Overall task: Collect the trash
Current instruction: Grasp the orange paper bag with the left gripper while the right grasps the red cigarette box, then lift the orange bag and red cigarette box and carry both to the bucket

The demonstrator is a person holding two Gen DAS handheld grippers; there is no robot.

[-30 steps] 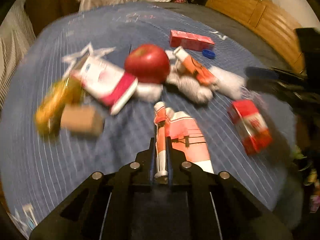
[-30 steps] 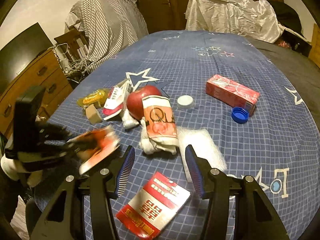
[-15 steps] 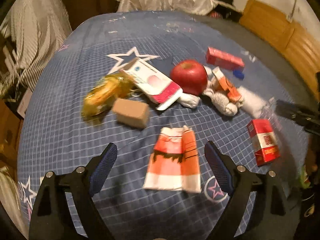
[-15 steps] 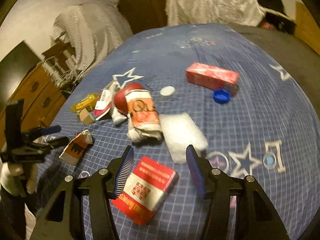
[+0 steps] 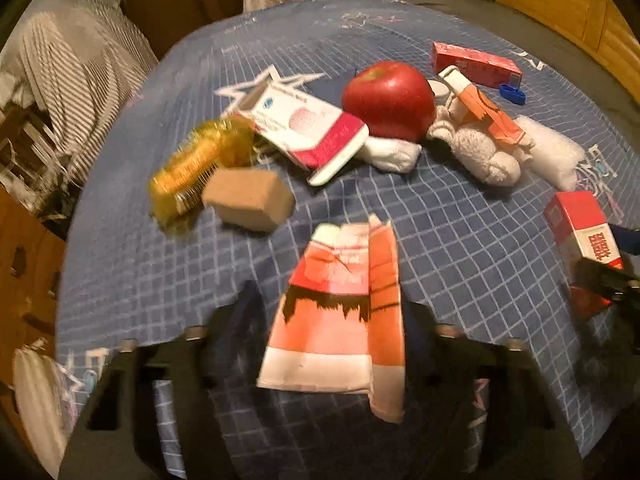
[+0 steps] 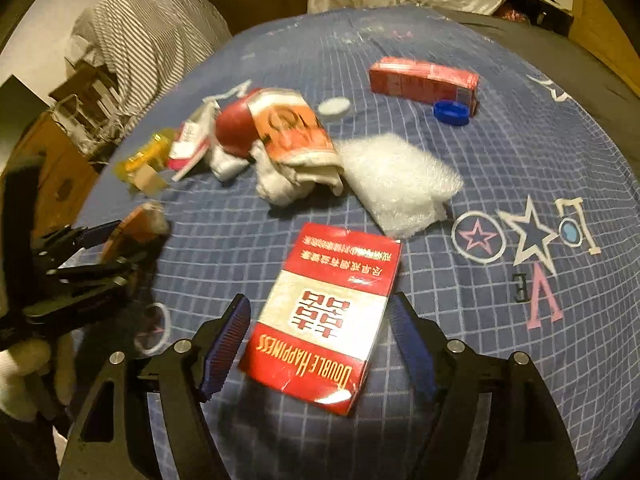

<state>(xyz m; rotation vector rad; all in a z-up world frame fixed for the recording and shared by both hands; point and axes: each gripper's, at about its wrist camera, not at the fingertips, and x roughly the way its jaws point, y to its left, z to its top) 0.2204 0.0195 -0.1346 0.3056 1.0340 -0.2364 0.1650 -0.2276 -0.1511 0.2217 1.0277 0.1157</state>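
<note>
A flattened orange-and-white carton (image 5: 336, 320) lies on the blue checked bedspread (image 5: 460, 240). My left gripper (image 5: 332, 320) straddles it with its jaws closing, and a thin gap still shows on each side. From the right wrist view, the left gripper (image 6: 100, 248) sits at the left edge with the carton (image 6: 136, 228) between its fingers. A red-and-white cigarette pack (image 6: 324, 312) lies flat between the fingers of my right gripper (image 6: 320, 344). Those jaws are opening and the pads do not touch it.
Farther up the bed lie a red apple (image 5: 388, 100), a white-and-pink box (image 5: 304, 128), a yellow wrapper (image 5: 192, 164), a brown block (image 5: 248, 200), a second orange carton on white cloth (image 6: 288, 128), bubble wrap (image 6: 396, 184), a long red box (image 6: 424, 80) and a blue cap (image 6: 450, 112).
My left gripper let go of the orange carton, opened wide above it, and has come down around it again. My right gripper sank over the cigarette pack and widened.
</note>
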